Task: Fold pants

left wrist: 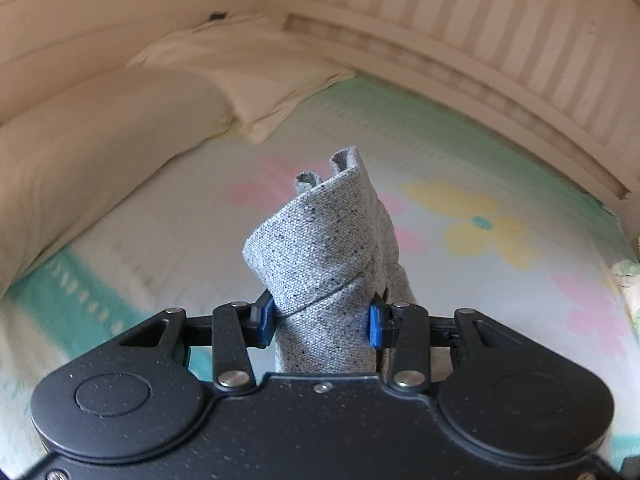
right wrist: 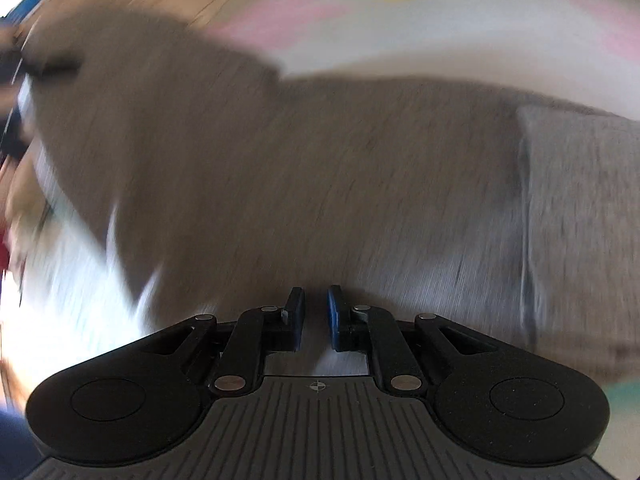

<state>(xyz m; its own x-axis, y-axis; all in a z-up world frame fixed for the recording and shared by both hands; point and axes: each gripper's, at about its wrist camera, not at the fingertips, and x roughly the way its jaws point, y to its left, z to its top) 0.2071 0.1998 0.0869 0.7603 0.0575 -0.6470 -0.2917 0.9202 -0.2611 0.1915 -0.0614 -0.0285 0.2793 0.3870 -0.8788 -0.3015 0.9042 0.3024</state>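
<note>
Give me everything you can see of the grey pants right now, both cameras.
The pants are a grey, speckled woven fabric. In the left wrist view a folded bunch with a hemmed edge stands up between the left gripper's blue pads, clamped and lifted above the flowered bedsheet. In the right wrist view the pants spread wide across the sheet, heavily blurred, with a seam or folded edge at right. The right gripper is just over the cloth, jaws narrowly apart; whether it pinches fabric is unclear.

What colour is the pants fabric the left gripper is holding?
Speckled light grey with dark flecks on the pants, clearest in the left wrist view.
</note>
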